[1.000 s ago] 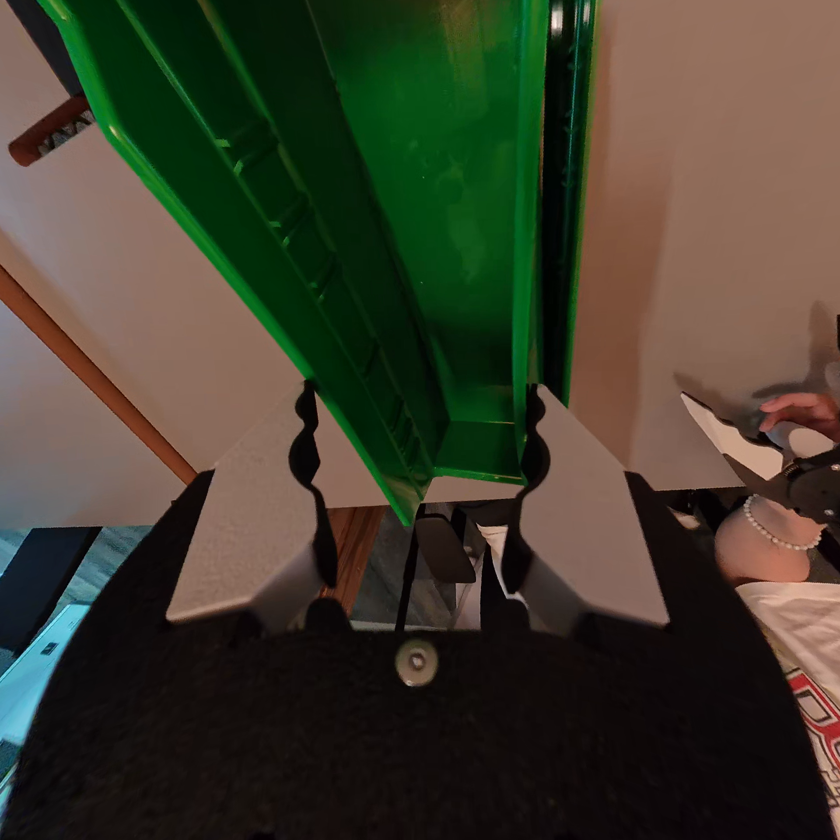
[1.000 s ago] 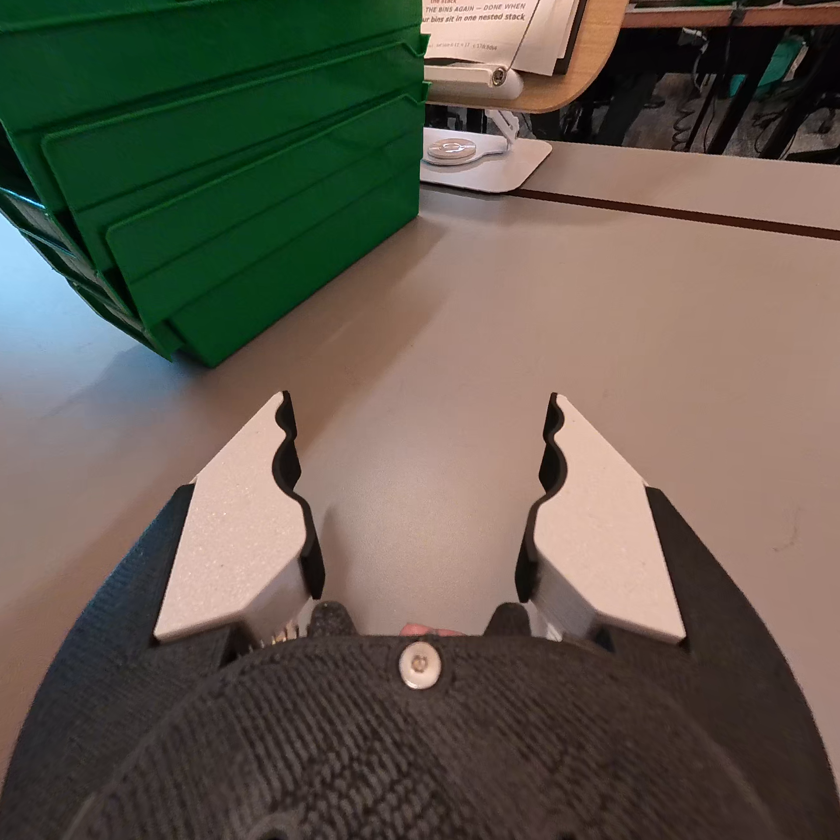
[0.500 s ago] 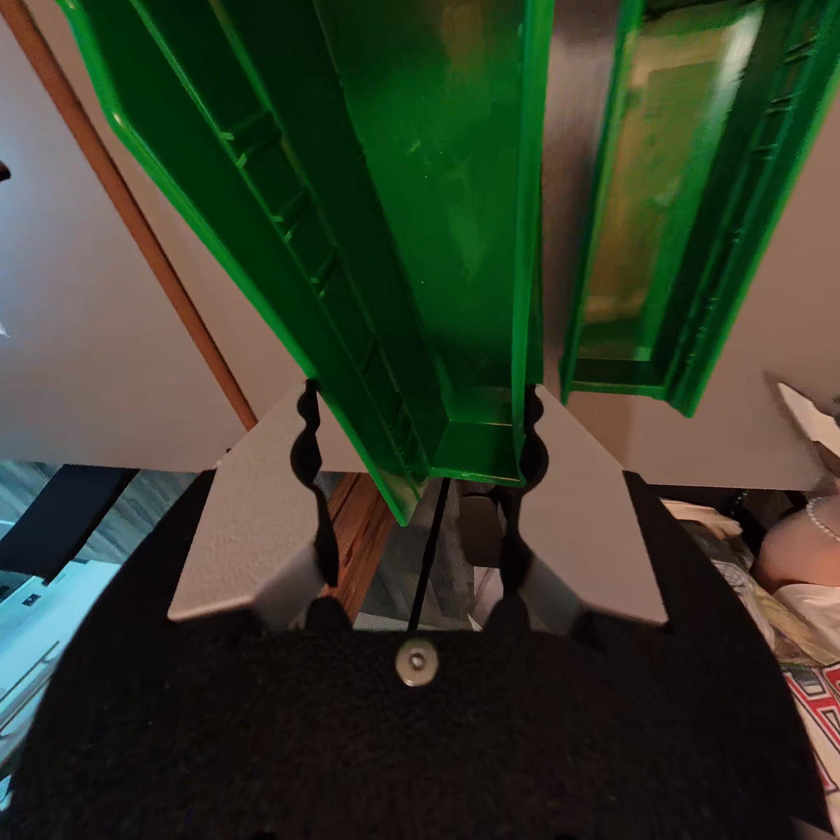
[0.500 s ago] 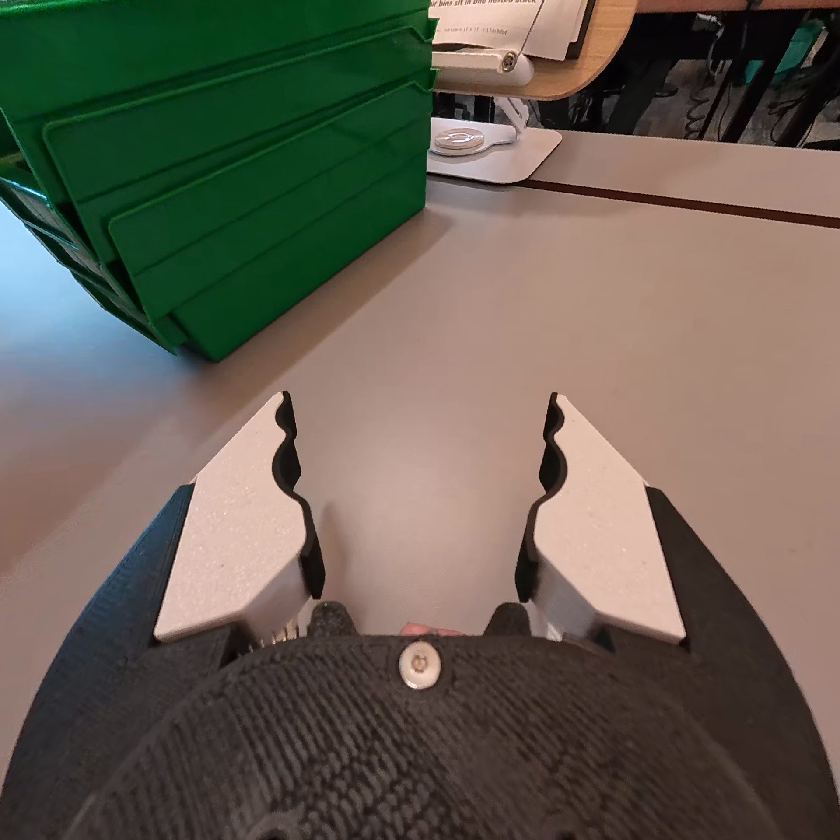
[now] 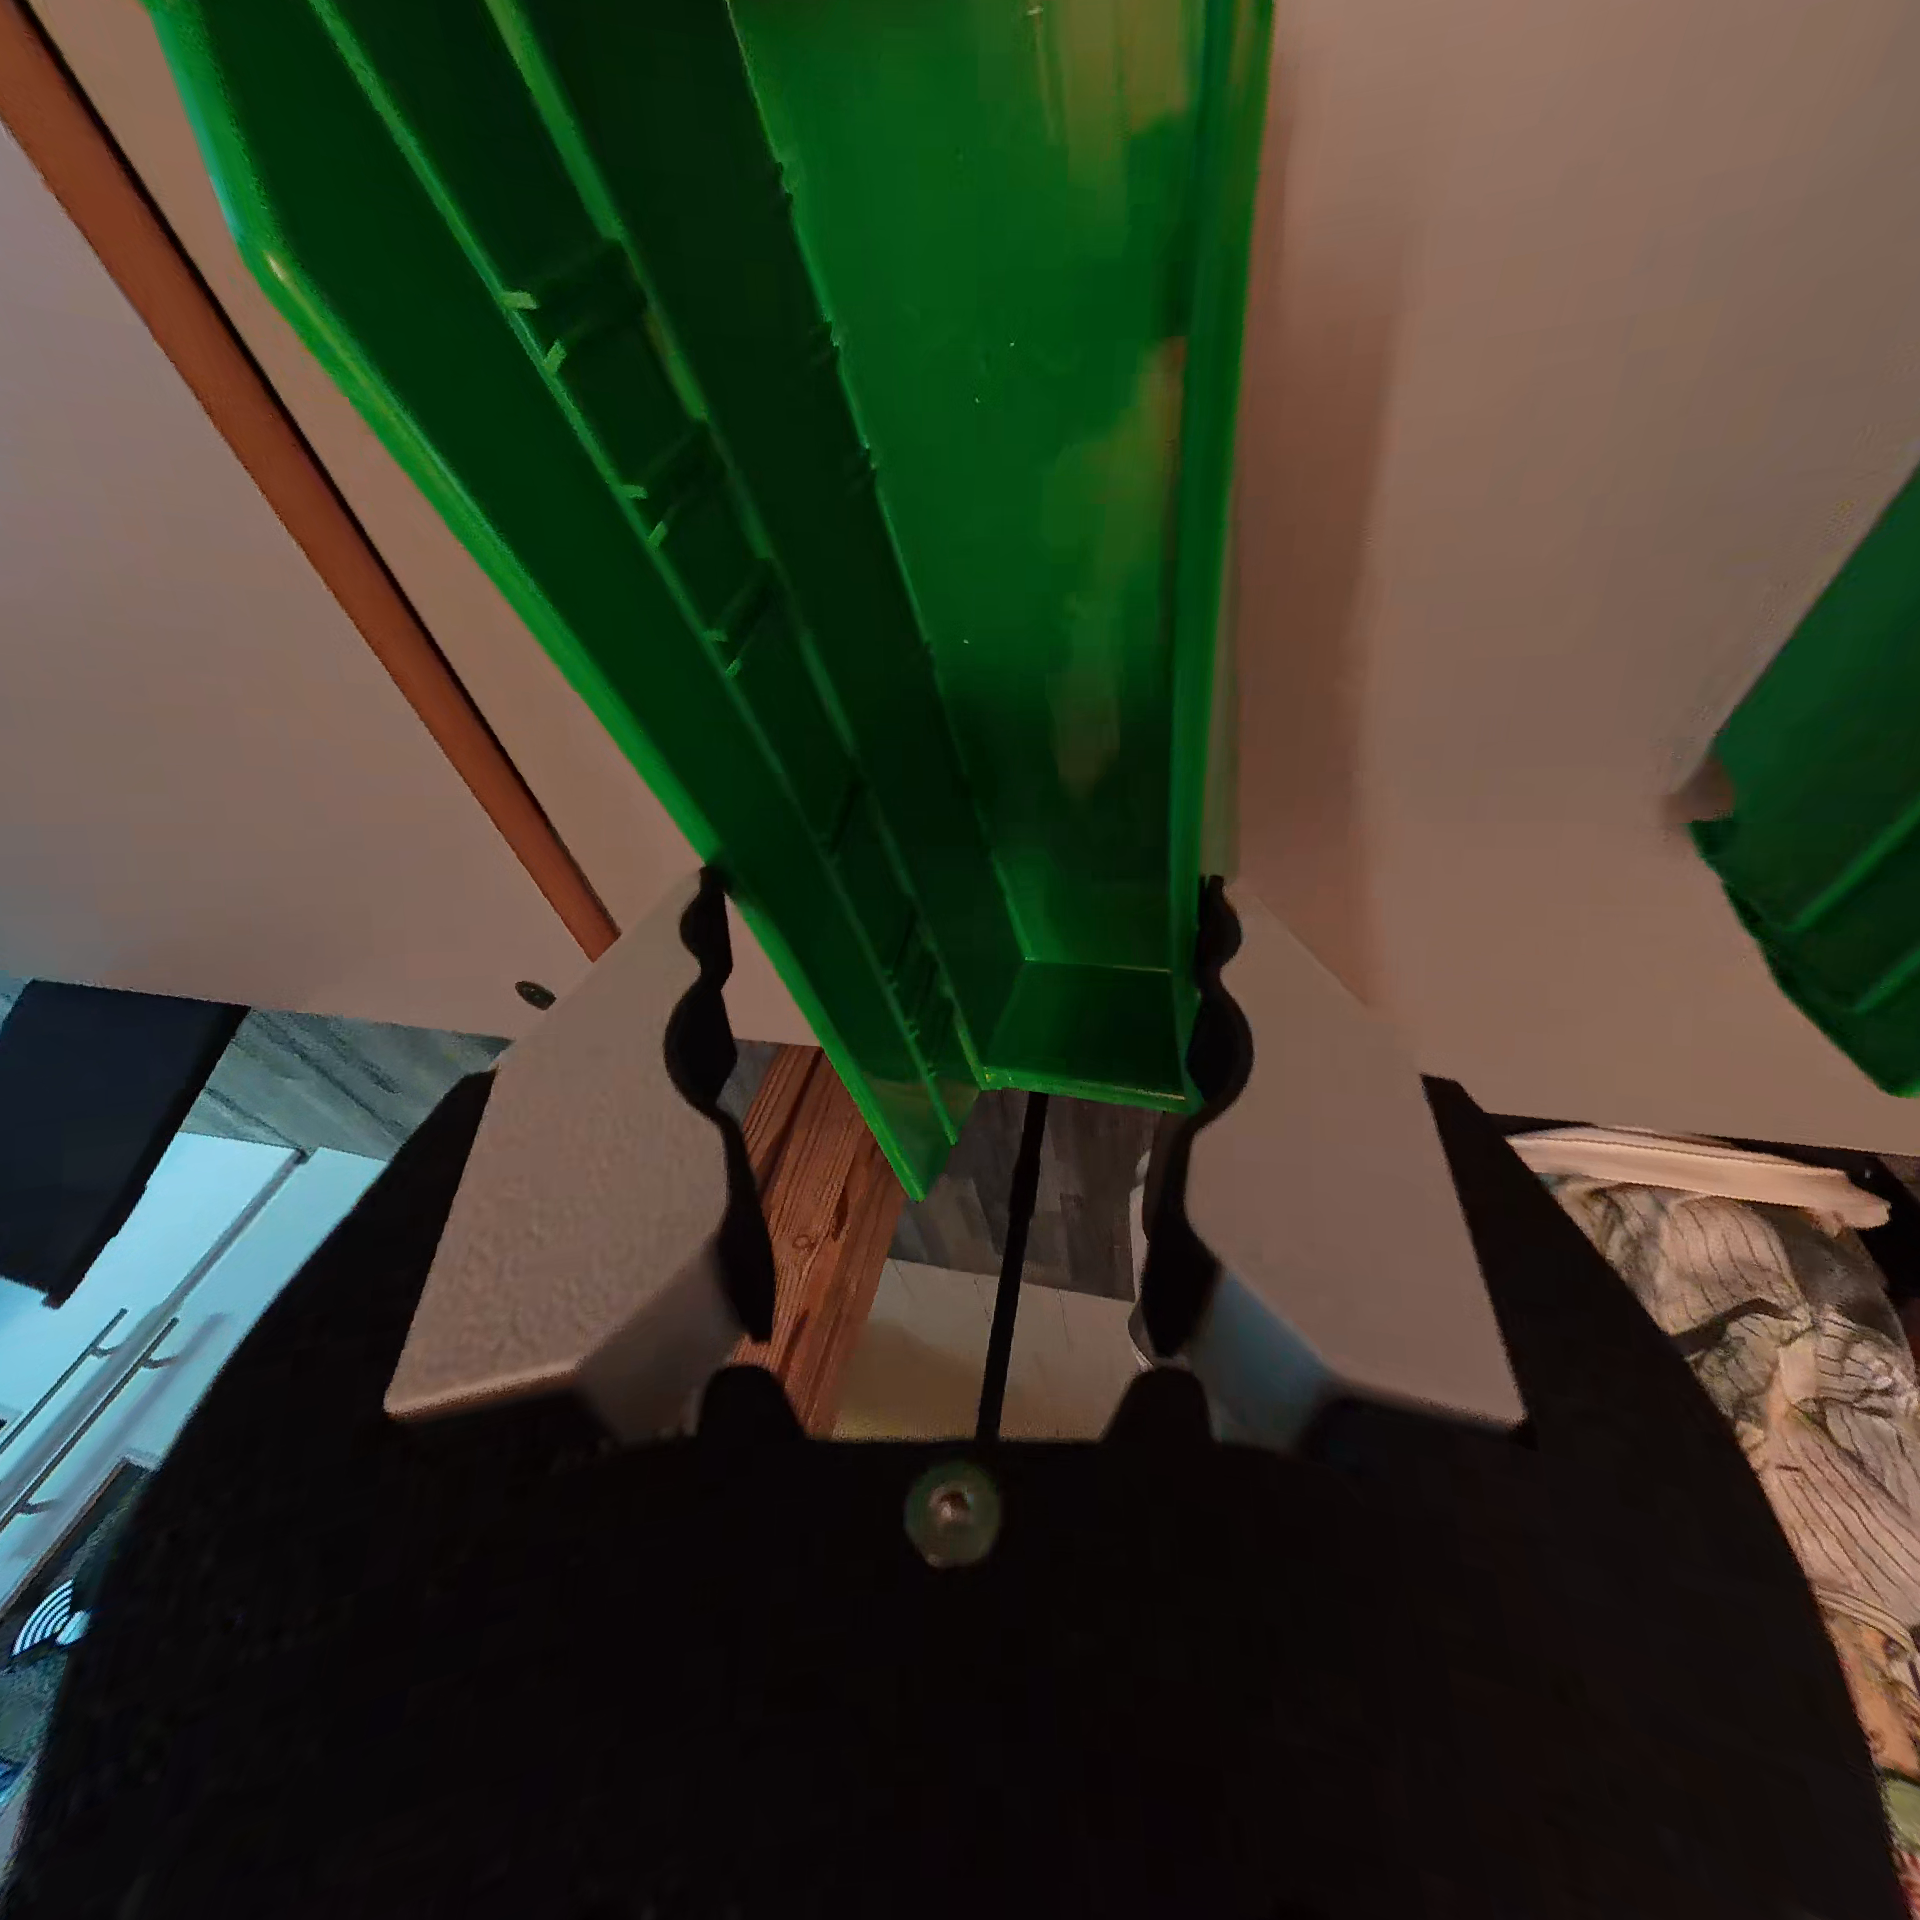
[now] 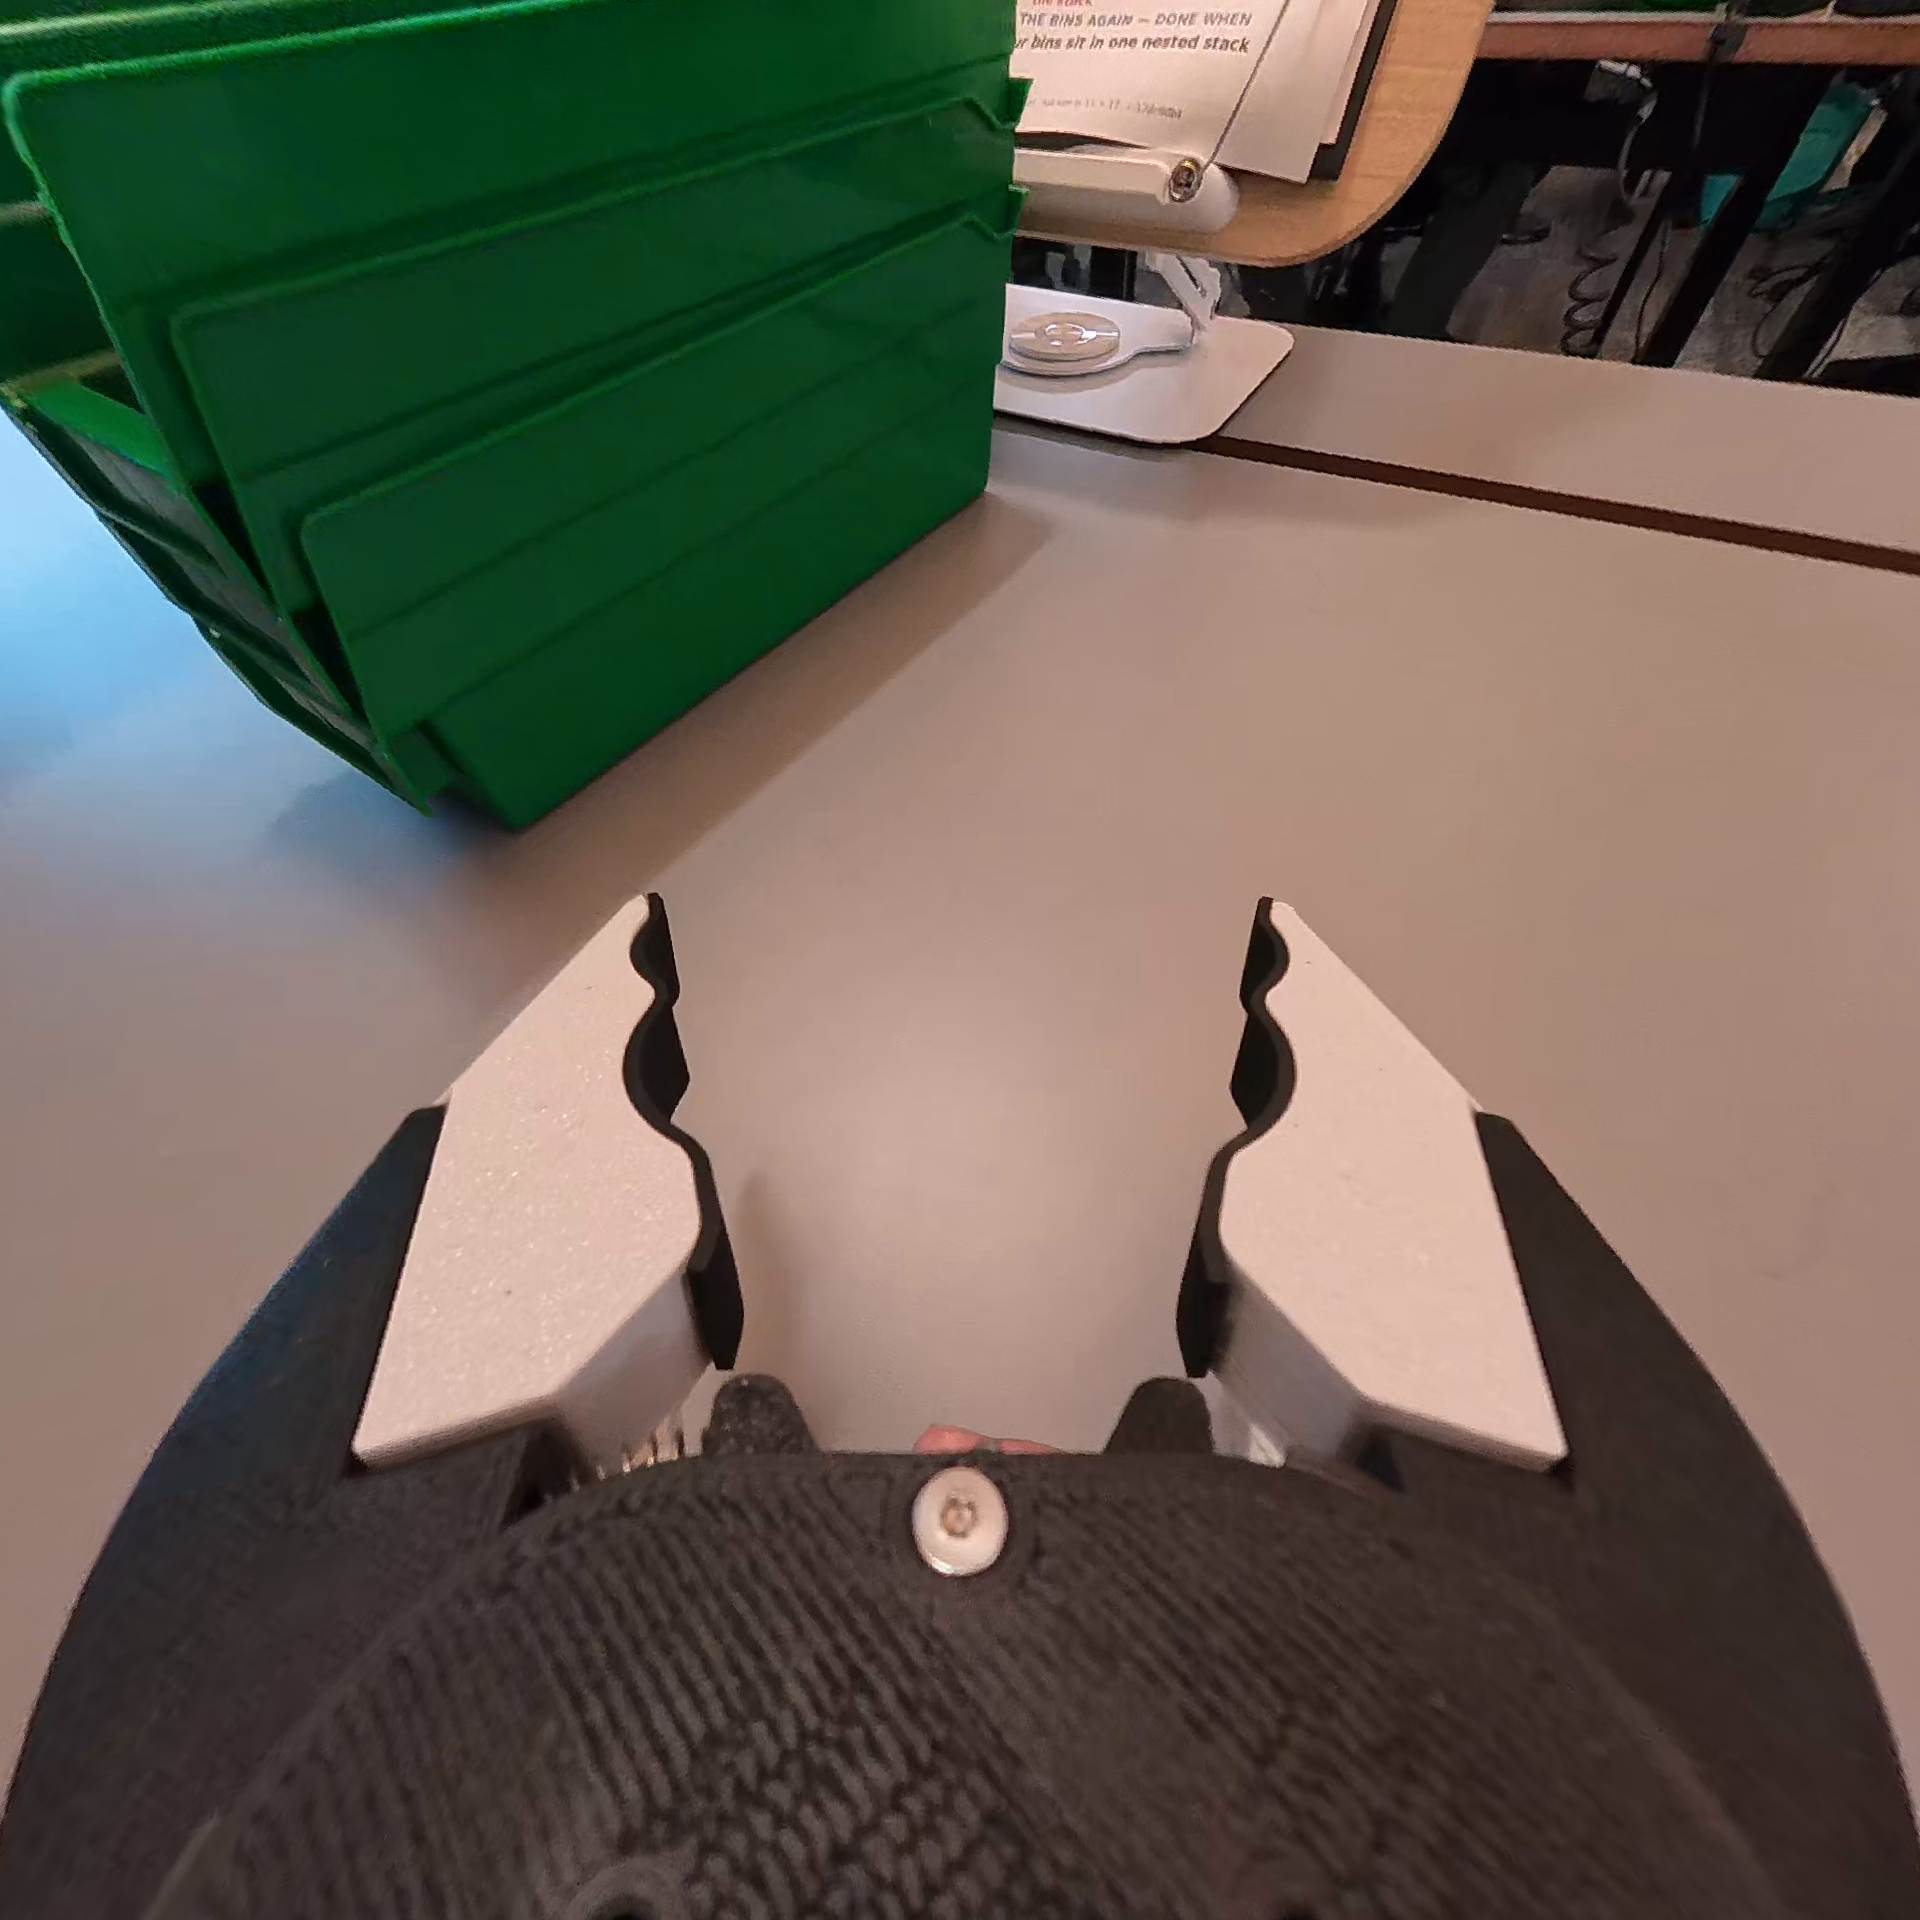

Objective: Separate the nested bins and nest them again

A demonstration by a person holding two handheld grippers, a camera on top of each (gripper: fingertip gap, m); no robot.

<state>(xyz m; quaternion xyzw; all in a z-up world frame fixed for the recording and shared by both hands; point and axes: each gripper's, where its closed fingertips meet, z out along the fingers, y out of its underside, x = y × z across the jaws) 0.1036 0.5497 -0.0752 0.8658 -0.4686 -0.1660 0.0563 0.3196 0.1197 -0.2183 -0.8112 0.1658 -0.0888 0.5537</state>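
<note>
Matte grey tabletop (image 6: 1351, 831); ribbed glossy green bin (image 5: 935, 520) between left tongs (image 5: 956, 997).

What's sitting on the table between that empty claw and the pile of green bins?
Nothing: in the right wrist view only bare grey table lies between the open right gripper and the stack of green bins.

four green bins (image 6: 582, 436) — two hand-held grippers (image 6: 956, 1039)
</note>
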